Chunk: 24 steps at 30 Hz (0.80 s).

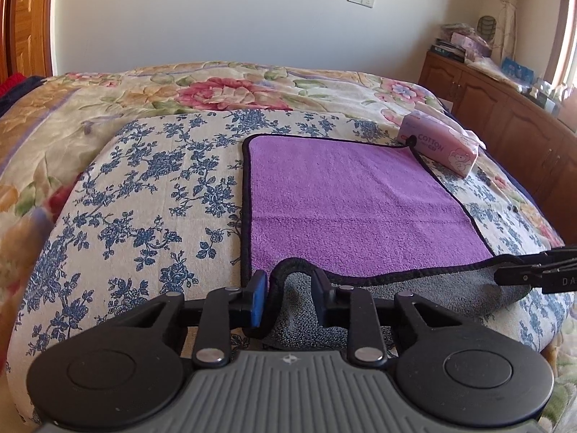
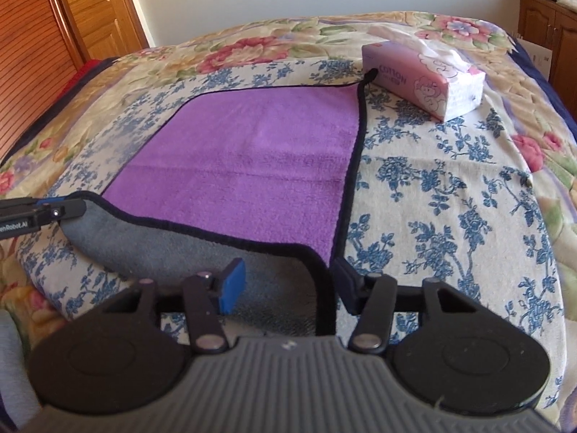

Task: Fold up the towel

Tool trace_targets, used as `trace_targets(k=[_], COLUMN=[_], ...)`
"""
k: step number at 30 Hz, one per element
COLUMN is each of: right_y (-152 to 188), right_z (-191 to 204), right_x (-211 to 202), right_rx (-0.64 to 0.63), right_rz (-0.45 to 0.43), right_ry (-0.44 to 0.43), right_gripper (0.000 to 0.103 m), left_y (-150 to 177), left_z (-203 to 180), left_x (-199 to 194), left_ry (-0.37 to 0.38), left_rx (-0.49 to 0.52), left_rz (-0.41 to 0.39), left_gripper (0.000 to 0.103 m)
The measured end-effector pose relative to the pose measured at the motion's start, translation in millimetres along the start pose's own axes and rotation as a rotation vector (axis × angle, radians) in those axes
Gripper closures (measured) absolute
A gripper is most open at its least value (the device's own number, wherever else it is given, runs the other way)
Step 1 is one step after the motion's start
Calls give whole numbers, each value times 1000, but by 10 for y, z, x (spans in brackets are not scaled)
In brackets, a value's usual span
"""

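A purple towel (image 1: pixel 346 195) with a black border and a grey underside lies on the bed; it also shows in the right wrist view (image 2: pixel 245 158). Its near edge is lifted and rolled back, grey side showing. My left gripper (image 1: pixel 288 288) has its jaws apart, with the near left corner's hem between them. My right gripper (image 2: pixel 285 285) has its jaws wide apart around the near right corner. The right gripper shows in the left wrist view (image 1: pixel 533 270), and the left gripper shows in the right wrist view (image 2: pixel 54 211).
A pink tissue pack (image 1: pixel 441 146) lies by the towel's far right corner, also in the right wrist view (image 2: pixel 422 79). The bed has a blue floral cloth (image 1: pixel 151 187) over a flowered quilt. A wooden cabinet (image 1: pixel 497 108) stands to the right, a wooden door (image 2: pixel 83 3) to the left.
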State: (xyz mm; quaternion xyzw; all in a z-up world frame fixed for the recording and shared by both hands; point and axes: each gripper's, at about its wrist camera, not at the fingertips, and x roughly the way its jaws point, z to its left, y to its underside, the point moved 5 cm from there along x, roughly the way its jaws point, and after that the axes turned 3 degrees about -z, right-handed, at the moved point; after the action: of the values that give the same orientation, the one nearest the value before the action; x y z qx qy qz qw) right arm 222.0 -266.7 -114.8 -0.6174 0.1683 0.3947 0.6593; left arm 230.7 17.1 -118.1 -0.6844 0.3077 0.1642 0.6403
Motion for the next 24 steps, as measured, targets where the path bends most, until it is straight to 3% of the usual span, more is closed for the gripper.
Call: trace_targets(k=[5, 9, 12, 14, 20, 22, 24], right_y=[-23, -18, -20, -28, -32, -36, -40], right_z=[7, 3, -6, -27, -38, -31, -30], right_x=[-34, -18, 17, 38, 43, 39, 30], right_rx=[5, 4, -9, -8, -8, -4, -6], right_rz=[-12, -5, 5, 9, 11, 9, 4], right_ry=[-28, -30, -1, 5, -14, -20, -21], right_gripper=[56, 67, 68, 69, 83, 94, 94], left_y=[3, 8, 9, 14, 30, 32, 27], left_z=[-29, -17, -22, -28, -39, -40, -38], left_x=[-16, -15, -16, -8, 3, 1, -4], left_ry=[8, 8, 8, 6, 8, 10, 1], left_rx=[14, 13, 16, 26, 39, 39, 37], left_rz=[-3, 0, 1, 4, 9, 10, 5], left_gripper=[74, 74, 75, 79, 90, 94, 95])
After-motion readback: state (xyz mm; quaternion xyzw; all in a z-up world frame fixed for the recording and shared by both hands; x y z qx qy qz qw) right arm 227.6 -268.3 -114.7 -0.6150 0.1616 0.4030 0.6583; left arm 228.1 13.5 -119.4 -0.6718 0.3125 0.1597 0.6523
